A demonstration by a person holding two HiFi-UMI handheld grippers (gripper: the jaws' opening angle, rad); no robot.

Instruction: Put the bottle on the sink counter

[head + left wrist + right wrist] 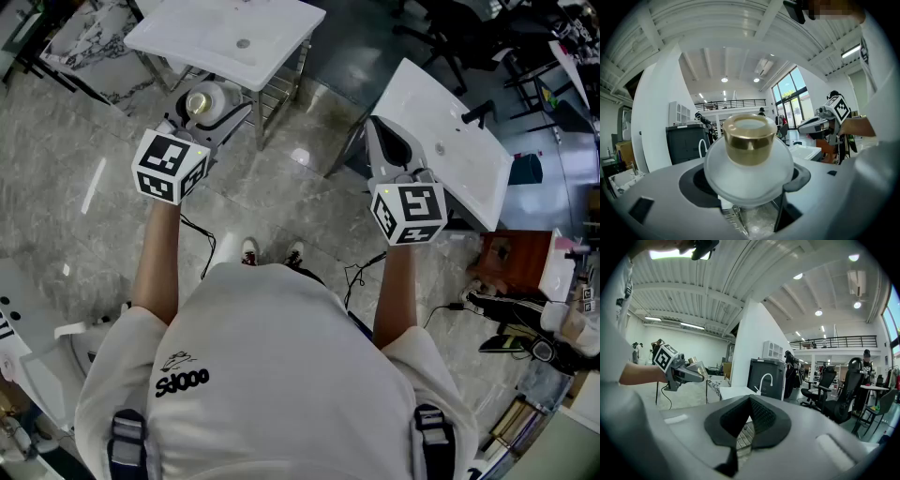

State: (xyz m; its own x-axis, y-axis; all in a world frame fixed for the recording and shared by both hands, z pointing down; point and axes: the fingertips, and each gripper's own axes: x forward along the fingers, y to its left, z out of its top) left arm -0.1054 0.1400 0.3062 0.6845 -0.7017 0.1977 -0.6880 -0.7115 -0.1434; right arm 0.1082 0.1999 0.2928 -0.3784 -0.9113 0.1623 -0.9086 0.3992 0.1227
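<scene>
A frosted white bottle (208, 99) with a gold cap (749, 139) sits upright between the jaws of my left gripper (206, 114), which is shut on its round body (749, 180). It hangs in the air just in front of the near edge of a white sink counter (272, 52) on a metal frame. My right gripper (387, 142) is off to the right, beside a second white sink counter (469, 178). Its dark pads (761, 418) meet with nothing between them. In the right gripper view, the left gripper (696, 372) and the bottle show at the far left.
The sink counter's metal legs (272, 98) stand just right of the bottle. The right counter carries a black faucet (478, 114). Office chairs (839, 401) and a desk stand farther right. Cables (202, 246) trail over the marble floor, and a brown box (511, 258) with clutter lies at the lower right.
</scene>
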